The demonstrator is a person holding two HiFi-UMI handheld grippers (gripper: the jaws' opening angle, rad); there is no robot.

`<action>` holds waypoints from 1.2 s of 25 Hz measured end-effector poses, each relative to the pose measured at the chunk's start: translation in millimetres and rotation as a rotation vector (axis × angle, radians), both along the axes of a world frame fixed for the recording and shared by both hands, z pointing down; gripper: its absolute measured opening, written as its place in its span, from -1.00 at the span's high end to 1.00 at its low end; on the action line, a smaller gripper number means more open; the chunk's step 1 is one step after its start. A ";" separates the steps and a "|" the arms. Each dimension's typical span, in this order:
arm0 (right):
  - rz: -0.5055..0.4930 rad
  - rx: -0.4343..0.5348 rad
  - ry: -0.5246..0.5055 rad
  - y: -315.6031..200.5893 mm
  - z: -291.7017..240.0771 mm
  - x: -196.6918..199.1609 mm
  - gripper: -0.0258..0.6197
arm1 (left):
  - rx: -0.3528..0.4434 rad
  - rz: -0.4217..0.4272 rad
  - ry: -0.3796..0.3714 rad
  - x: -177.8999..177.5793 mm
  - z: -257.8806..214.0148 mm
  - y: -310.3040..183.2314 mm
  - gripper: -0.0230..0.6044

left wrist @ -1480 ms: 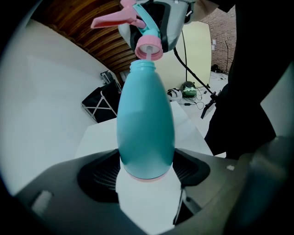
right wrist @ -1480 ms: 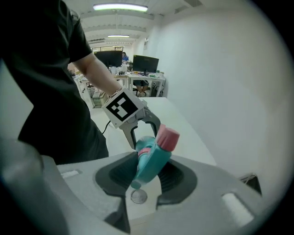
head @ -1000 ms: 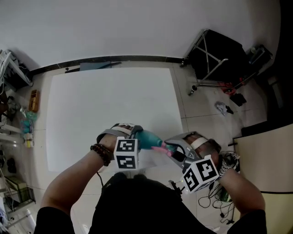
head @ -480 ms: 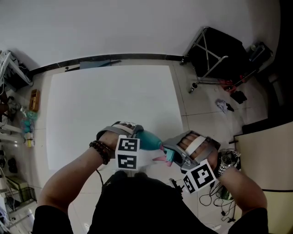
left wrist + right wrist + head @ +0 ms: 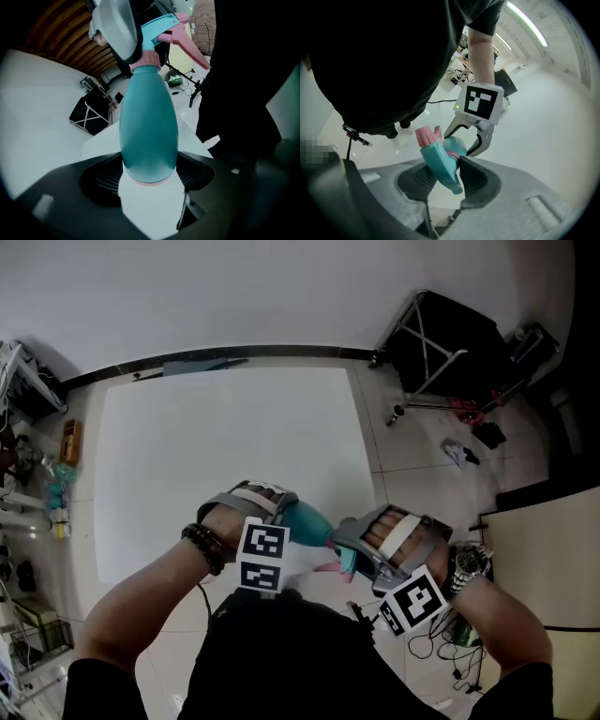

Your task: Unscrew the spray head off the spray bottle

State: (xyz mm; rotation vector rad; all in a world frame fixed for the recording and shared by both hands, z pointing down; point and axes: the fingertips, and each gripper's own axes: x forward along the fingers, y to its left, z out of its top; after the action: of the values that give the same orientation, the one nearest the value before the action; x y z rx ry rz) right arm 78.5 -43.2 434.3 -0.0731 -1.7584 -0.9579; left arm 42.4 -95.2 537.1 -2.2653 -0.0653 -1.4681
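Note:
A teal spray bottle (image 5: 306, 517) lies level between my two grippers, above the near edge of a white mat (image 5: 225, 446). The left gripper (image 5: 278, 517) is shut on the bottle's wide lower body (image 5: 149, 126); both pads press its sides. A pink collar (image 5: 146, 58) joins the bottle to the teal spray head (image 5: 157, 27), which has a pink trigger (image 5: 188, 41). My right gripper (image 5: 351, 546) is shut on the spray head (image 5: 440, 165), with the pink trigger (image 5: 425, 136) sticking out beyond the jaws. The trigger (image 5: 329, 566) points toward my body.
A black folding rack (image 5: 441, 348) stands on the tiled floor at the far right. Small clutter (image 5: 56, 484) lines the mat's left side. Cables (image 5: 441, 643) lie by my right arm, and a pale board (image 5: 553, 559) sits at the right edge.
My right hand has rolled with the spray head in its jaws, so the pink trigger swung down toward my body. The left gripper and the bottle have barely shifted.

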 end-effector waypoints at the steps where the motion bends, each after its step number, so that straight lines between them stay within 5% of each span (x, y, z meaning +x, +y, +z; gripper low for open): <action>1: -0.006 0.006 0.001 1.0 -0.1 0.1 0.55 | 0.009 0.002 0.002 0.0 -0.8 0.0 -0.29; 12: -0.072 0.043 -0.043 7.7 -7.9 -1.9 0.55 | 0.005 0.014 0.080 2.3 -6.7 5.1 -0.28; 21: -0.181 0.106 0.016 16.2 -4.4 -3.8 0.55 | -0.049 0.067 0.027 1.5 -2.6 15.7 -0.28; 30: 0.152 -0.056 -0.129 -11.7 -7.7 -0.1 0.55 | 0.040 -0.056 0.067 0.9 -9.1 -10.2 -0.27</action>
State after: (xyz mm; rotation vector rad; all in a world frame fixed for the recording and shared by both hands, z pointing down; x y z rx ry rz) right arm 78.3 -54.8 426.6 0.0877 -1.8808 -0.8185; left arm 43.3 -105.5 528.0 -2.2992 0.0471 -1.4070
